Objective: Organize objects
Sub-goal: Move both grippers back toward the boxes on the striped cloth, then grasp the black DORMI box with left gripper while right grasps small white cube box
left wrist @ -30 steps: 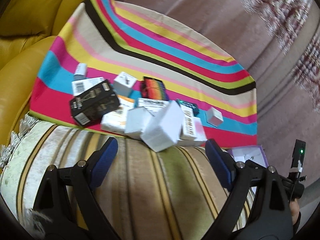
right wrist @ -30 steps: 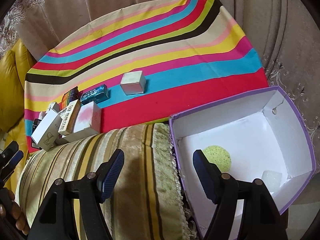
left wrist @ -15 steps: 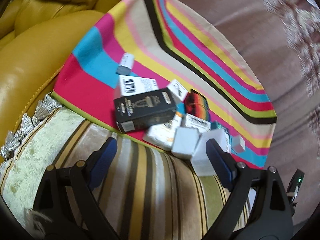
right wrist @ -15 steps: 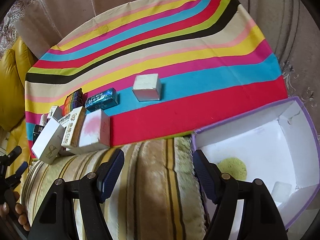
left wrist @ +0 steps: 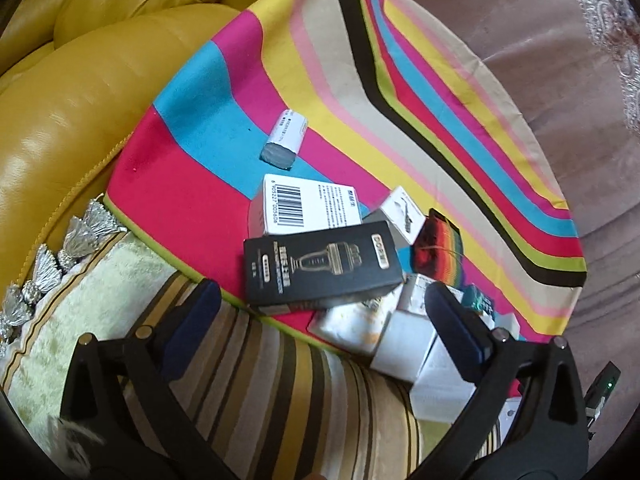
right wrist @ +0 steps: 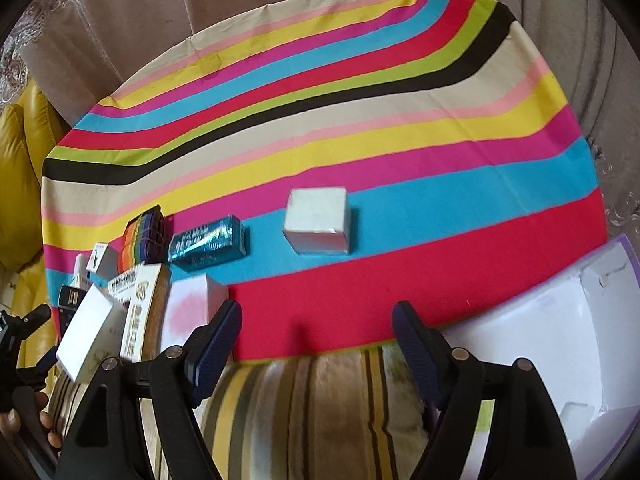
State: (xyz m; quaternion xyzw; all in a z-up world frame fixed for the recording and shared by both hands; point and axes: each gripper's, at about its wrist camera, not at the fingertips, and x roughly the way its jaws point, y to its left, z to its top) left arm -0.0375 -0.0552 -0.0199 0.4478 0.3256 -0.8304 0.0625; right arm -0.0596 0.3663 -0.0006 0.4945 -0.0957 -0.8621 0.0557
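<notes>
Glossy black carton (left wrist: 322, 268) tops matte white boxes (left wrist: 404, 344) on striped cloth (left wrist: 420, 92).

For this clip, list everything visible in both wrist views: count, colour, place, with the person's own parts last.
striped cloth: one, many colours, spread over the seat
black box: one, black with gold print, top of the pile
barcode box: one, white, behind the black box
small grey-ended box: one, white and grey, alone on the blue stripe
rainbow box: one, striped, in the pile
teal box: one, shiny teal, beside the rainbow box
white cube box: one, white, apart from the pile
purple-edged bin: one, white inside, right
yellow sofa: one, left
left gripper: jaws opening, nothing between
right gripper: jaws opening, nothing between
</notes>
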